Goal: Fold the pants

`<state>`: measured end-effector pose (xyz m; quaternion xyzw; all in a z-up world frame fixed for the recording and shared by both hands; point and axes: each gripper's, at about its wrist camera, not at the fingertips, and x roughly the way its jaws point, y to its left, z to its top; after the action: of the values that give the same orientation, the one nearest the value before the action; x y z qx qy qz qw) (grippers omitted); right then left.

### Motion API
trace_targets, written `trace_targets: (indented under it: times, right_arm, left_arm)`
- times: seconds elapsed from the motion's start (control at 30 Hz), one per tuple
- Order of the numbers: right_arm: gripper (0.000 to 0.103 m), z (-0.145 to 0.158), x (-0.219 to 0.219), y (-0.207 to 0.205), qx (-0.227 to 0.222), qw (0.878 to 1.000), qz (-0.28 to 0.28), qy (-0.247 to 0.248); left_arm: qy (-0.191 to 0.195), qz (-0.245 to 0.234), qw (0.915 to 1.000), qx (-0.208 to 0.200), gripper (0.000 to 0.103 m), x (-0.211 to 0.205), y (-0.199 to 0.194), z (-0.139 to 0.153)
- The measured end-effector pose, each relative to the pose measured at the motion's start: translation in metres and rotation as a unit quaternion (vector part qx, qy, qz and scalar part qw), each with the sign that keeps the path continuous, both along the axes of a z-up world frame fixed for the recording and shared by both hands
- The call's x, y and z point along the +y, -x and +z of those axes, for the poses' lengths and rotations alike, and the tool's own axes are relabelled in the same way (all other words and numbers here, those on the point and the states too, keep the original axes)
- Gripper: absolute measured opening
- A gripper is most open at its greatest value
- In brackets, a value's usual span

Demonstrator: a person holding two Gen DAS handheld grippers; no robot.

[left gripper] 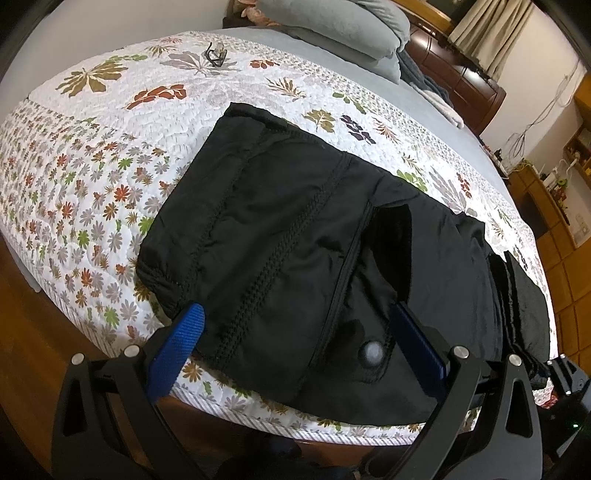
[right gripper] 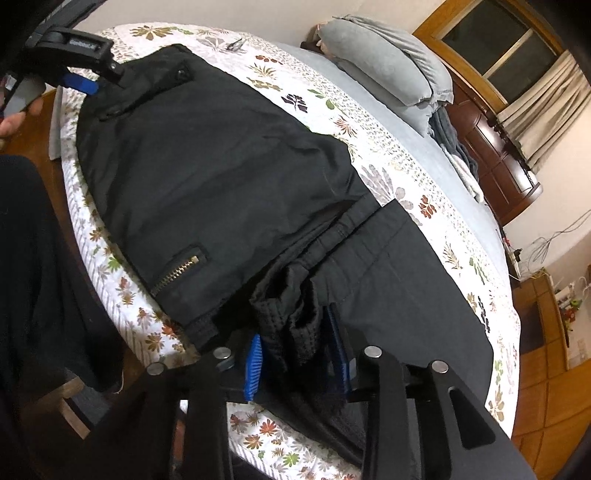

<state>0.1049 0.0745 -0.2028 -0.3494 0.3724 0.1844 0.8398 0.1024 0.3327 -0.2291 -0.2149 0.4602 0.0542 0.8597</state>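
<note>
Black pants (left gripper: 288, 221) lie folded over on the floral quilt (left gripper: 92, 166) at the near edge of the bed. My left gripper (left gripper: 299, 321) stands open, its blue pads wide apart on either side of the cloth near a round snap button (left gripper: 371, 352). In the right wrist view the pants (right gripper: 221, 147) show a brass zipper pocket (right gripper: 181, 269). A bunched black waistband stands between the blue pads of my right gripper (right gripper: 295, 350), whose jaws stand loosely apart around it. At the far end of the pants, the left gripper (right gripper: 99, 77) shows with a hand behind it.
Grey pillows (left gripper: 332, 29) and a wooden headboard (left gripper: 461, 81) are at the far end of the bed. A pair of glasses (left gripper: 214, 55) lies on the quilt beyond the pants. A person's dark-clothed leg (right gripper: 37, 258) stands at the bedside on a wooden floor (left gripper: 55, 332).
</note>
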Motion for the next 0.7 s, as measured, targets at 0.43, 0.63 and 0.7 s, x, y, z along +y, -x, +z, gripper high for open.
trace_targets:
  times: [0.43,0.63,0.7]
  right_arm:
    - [0.044,0.044,0.001,0.023,-0.019,0.999,0.020,-0.024]
    - [0.045,0.052,-0.008,0.012,-0.016,0.999,0.017,-0.034]
    - [0.045,0.057,-0.023,-0.001,0.003,0.998,-0.002,-0.062]
  left_arm:
    - [0.045,0.025,0.9981,-0.034,0.100,0.006,0.018,0.014]
    - [0.050,0.023,0.9967,-0.061,0.100,-0.001,0.033,0.029]
    - [0.051,0.028,0.9960,-0.069,0.100,0.001,0.039,0.034]
